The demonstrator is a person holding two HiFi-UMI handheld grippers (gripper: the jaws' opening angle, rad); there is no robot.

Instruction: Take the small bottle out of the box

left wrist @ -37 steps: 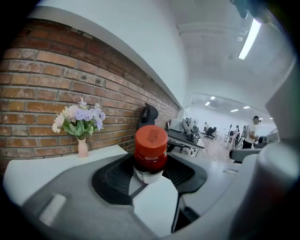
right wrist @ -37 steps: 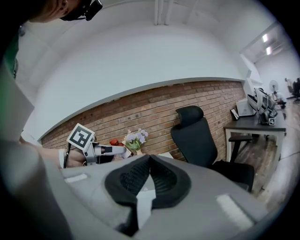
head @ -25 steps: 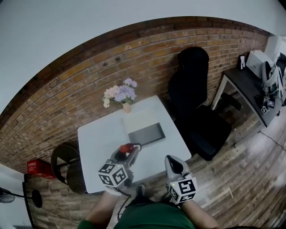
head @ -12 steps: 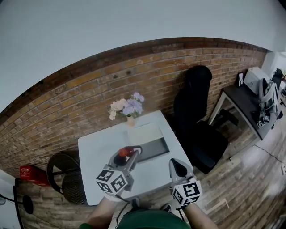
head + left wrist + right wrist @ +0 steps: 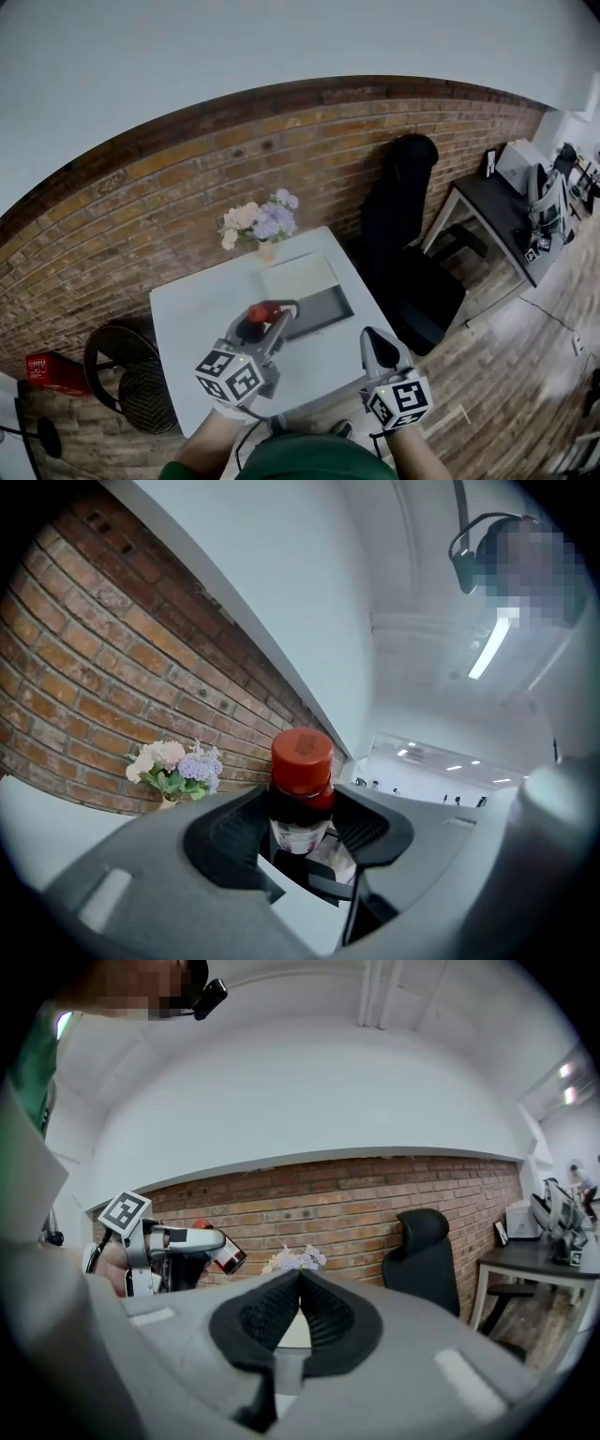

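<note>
**Bottle out of the box, pinched in the left gripper**

Left gripper (image 5: 302,825) has its jaws clamped on the small bottle (image 5: 302,794). Both dark ribbed pads press on the bottle's dark body, one from each side, and the red cap stands free above them. A pale label shows just below the pads. The jaws stand wide because the bottle fills the gap between them.

Seen from the head view, the bottle sits at the far tip of this gripper, held above the white table (image 5: 187,305). It is near and to the left of the box (image 5: 317,310) and not touching it. The box lies flat on the table with its lid folded back toward the far side, leaving the dark inside bare. From the right gripper view the bottle hangs tilted in the air, clear of the tabletop.

Right gripper (image 5: 298,1286) is pressed together — pad against pad, nothing between. It hovers at the table's near right edge, well apart from the box and the bottle.

Flowers (image 5: 258,218) in a small vase stand at the far edge of the table against the brick wall (image 5: 141,202). A black office chair (image 5: 405,239) is to the right.
</note>
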